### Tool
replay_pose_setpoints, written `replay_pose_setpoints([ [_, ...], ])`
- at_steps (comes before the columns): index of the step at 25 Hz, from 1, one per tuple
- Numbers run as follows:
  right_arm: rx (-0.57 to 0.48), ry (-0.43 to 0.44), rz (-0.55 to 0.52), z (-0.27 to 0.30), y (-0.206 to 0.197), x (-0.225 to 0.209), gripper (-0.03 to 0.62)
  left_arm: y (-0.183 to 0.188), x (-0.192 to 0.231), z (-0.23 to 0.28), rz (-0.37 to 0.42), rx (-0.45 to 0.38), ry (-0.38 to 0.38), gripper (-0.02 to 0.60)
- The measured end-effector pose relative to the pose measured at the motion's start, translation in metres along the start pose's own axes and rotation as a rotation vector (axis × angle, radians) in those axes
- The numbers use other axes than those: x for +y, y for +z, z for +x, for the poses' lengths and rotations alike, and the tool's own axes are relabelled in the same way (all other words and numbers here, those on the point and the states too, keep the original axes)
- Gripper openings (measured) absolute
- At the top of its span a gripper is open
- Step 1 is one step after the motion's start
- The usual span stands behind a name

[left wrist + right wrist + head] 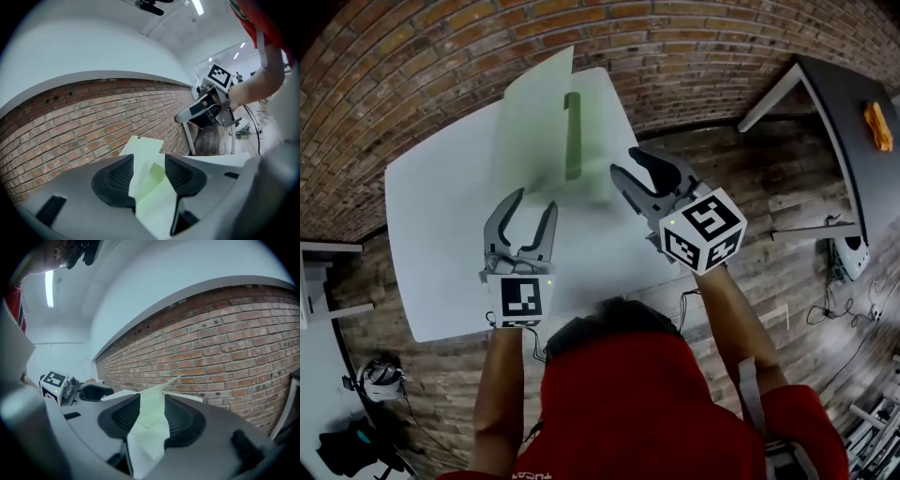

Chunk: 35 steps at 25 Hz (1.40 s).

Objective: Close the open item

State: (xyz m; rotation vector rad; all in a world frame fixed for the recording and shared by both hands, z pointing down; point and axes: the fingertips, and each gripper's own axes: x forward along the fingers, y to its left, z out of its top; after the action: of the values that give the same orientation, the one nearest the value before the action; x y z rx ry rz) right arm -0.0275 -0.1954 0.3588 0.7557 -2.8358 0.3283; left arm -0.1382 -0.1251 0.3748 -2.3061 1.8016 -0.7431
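Note:
A pale green folder [534, 122] lies open on the white table [431, 225], one cover raised and tilted, with a dark green strip [573, 136] along its middle. My left gripper [534, 199] hovers just short of the folder's near edge, jaws spread and nothing pressed between them. My right gripper [628, 164] is at the folder's right side, jaws apart too. In the left gripper view the folder [146, 152] shows through the gap of the left gripper [149, 172]. In the right gripper view the folder [152, 401] shows beyond the right gripper [152, 418].
A brick wall [441, 37] runs behind the table. A dark table [848, 112] with an orange object [878, 125] stands at the right. Cables [839, 300] and gear lie on the wooden floor. The person's red sleeve [647, 412] fills the bottom.

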Motion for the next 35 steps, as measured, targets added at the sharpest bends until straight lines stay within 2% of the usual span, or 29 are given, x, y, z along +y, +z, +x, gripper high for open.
replay_pose_setpoints([
  [5,0.081,-0.001,0.03,0.018,-0.023,-0.01,0.183,-0.017,0.002,0.015,0.058,0.057,-0.001,0.224],
  [15,0.189,-0.029,0.14,0.045,-0.073,-0.027,0.213,-0.032,0.007,0.036,0.103,0.087,-0.049,0.227],
  [26,0.265,0.009,0.286,0.075,-0.112,-0.038,0.222,-0.034,0.008,0.05,0.124,0.075,-0.072,0.227],
  [31,0.287,0.025,0.316,0.081,-0.12,-0.041,0.222,-0.032,0.005,0.054,0.127,0.07,-0.083,0.224],
  [35,0.3,0.039,0.332,0.086,-0.125,-0.042,0.221,-0.032,0.004,0.057,0.126,0.066,-0.089,0.197],
])
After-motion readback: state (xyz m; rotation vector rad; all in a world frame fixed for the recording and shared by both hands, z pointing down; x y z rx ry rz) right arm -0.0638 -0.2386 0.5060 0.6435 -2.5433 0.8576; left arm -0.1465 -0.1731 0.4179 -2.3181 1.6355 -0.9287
